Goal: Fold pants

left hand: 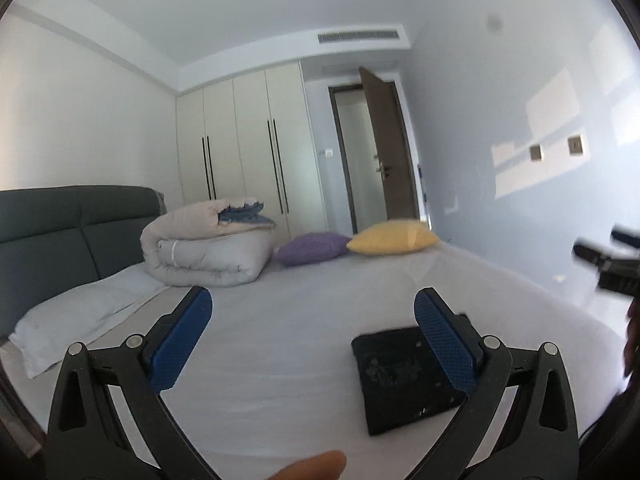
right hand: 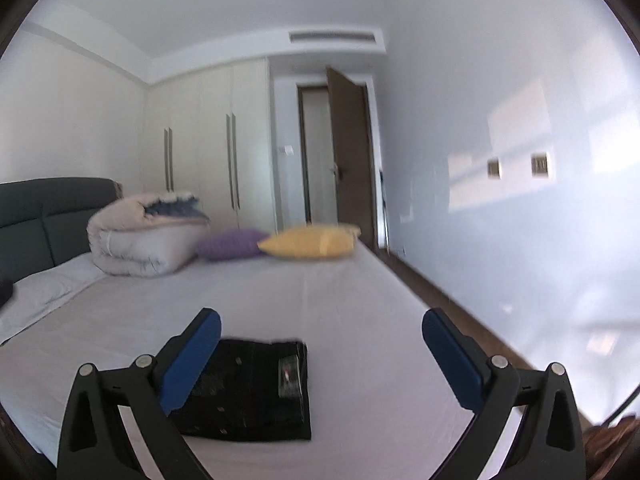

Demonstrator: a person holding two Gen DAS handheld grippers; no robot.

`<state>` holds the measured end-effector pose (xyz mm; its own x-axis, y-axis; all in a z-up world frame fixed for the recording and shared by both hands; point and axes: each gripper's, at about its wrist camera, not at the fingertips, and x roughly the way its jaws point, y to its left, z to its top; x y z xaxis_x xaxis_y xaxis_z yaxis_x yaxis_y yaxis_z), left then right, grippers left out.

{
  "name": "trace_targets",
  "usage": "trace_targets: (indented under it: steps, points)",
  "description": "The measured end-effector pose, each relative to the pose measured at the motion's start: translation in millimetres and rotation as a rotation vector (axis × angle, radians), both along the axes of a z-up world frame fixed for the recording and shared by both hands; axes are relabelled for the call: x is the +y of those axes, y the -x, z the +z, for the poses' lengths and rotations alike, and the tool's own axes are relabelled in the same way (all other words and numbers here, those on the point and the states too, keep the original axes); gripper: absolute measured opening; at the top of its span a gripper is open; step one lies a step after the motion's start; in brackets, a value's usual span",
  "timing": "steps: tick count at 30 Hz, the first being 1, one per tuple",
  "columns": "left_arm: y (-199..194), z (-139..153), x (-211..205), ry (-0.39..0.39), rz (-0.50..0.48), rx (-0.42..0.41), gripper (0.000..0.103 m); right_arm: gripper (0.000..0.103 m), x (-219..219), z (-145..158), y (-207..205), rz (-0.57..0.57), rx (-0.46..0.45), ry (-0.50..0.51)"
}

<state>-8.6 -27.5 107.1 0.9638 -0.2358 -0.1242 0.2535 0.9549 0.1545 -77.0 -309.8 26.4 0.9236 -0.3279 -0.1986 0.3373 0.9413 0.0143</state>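
The black pants (left hand: 400, 380) lie folded into a compact rectangle on the white bed sheet (left hand: 300, 320). They also show in the right wrist view (right hand: 248, 388). My left gripper (left hand: 312, 320) is open and empty, raised above the bed, with the pants below its right finger. My right gripper (right hand: 320, 344) is open and empty, raised above the bed, with the pants below its left finger. The right gripper also shows at the far right edge of the left wrist view (left hand: 608, 260).
A rolled duvet (left hand: 208, 248), a purple cushion (left hand: 312, 248) and a yellow cushion (left hand: 392, 238) lie at the far end of the bed. A white pillow (left hand: 80, 312) lies by the grey headboard (left hand: 60, 224). Wardrobe (left hand: 248, 148) and open door (left hand: 384, 144) stand behind.
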Motion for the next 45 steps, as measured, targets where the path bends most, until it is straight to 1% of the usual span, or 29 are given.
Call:
trace_targets:
  steps: [2, 5, 7, 9, 10, 12, 15, 19, 21, 23, 25, 29, 32, 45]
  points:
    - [0, 0, -2, -0.008, 0.023, 0.038, 0.103, 0.103, 7, 11, 7, 0.004, -0.015, 0.025]
    - [-2, -5, 1, 0.01, 0.057, 0.131, 0.103, 0.103, 14, 22, 16, 0.007, -0.014, 0.041]
    - [-4, -14, -1, 0.017, 0.066, 0.193, 0.103, 0.103, 14, 23, 18, -0.004, 0.008, 0.022]
    - [-5, -24, -5, 0.003, 0.064, 0.241, 0.103, 0.103, 15, 20, 19, 0.019, 0.034, -0.016]
    - [-7, -30, -9, -0.004, 0.058, 0.26, 0.103, 0.103, 16, 18, 21, 0.05, 0.052, -0.034]
    - [-12, -43, -15, -0.009, 0.042, 0.319, 0.103, 0.103, 19, 12, 20, 0.081, 0.092, -0.036]
    - [-23, -64, -22, -0.003, 0.024, 0.391, 0.103, 0.103, 22, -1, 11, 0.071, 0.17, -0.04]
    - [-36, -93, -32, -0.017, 0.014, 0.454, 0.103, 0.103, 21, -20, 1, 0.064, 0.262, -0.121]
    - [-38, -105, -34, -0.022, 0.017, 0.482, 0.103, 0.103, 23, -30, -3, 0.059, 0.304, -0.138]
    - [-52, -117, -34, -0.022, 0.023, 0.511, 0.103, 0.103, 26, -40, -9, 0.042, 0.355, -0.128]
    - [-65, -127, -32, -0.009, 0.029, 0.545, 0.103, 0.103, 28, -49, -12, 0.039, 0.383, -0.12]
    - [-75, -144, -28, -0.001, 0.055, 0.584, 0.103, 0.103, 28, -63, -15, 0.022, 0.424, -0.133]
    - [-80, -150, -26, 0.005, 0.064, 0.594, 0.103, 0.103, 26, -70, -16, 0.015, 0.444, -0.148]
    - [-81, -156, -20, 0.012, 0.069, 0.632, 0.103, 0.103, 35, -83, -23, 0.052, 0.496, -0.141]
